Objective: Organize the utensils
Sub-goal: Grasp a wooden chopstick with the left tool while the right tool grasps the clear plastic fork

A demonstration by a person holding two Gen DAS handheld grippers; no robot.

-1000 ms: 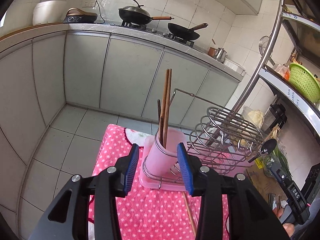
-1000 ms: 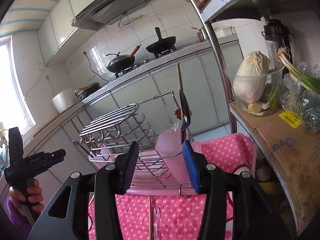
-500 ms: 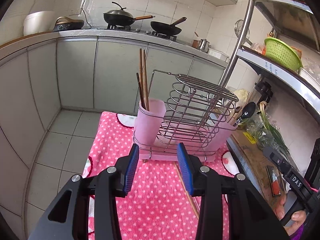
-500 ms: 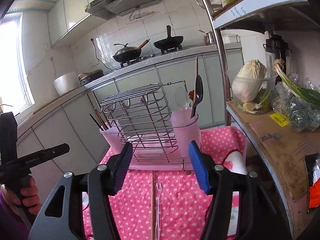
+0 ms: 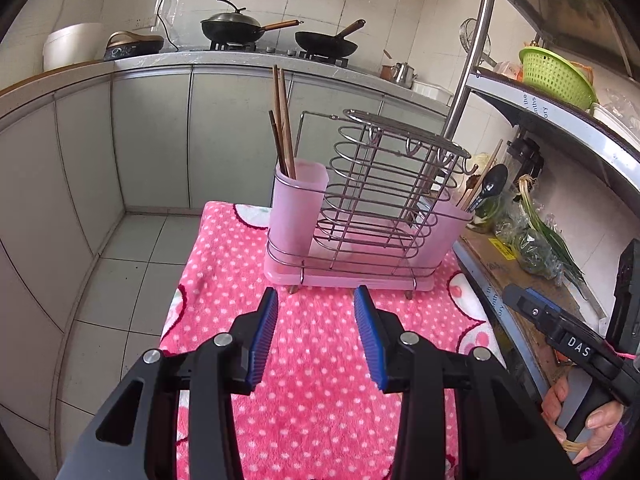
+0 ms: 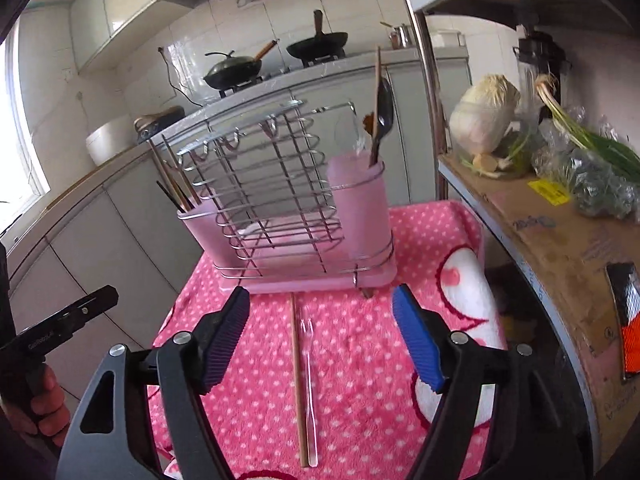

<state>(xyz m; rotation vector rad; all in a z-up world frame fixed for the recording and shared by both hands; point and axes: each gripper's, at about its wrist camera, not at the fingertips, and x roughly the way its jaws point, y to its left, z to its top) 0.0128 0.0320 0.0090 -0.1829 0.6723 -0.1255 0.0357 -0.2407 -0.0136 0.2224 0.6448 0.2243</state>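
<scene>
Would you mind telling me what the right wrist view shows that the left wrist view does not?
Only the right wrist view shows the wooden chopstick and clear fork lying on the pink cloth, between the right gripper's opening jaws, plus a cabbage. Only the left wrist view shows the green basket and the empty left gripper. Both show the utensil rack and woks.

Pink white-dotted cloth [image 6: 360,360], pale pink cups [image 5: 294,204] (translucent), green basket [image 5: 554,72], blue-padded tools.

Chopstick [image 6: 296,380] beside clear fork [image 6: 309,384], flat
</scene>
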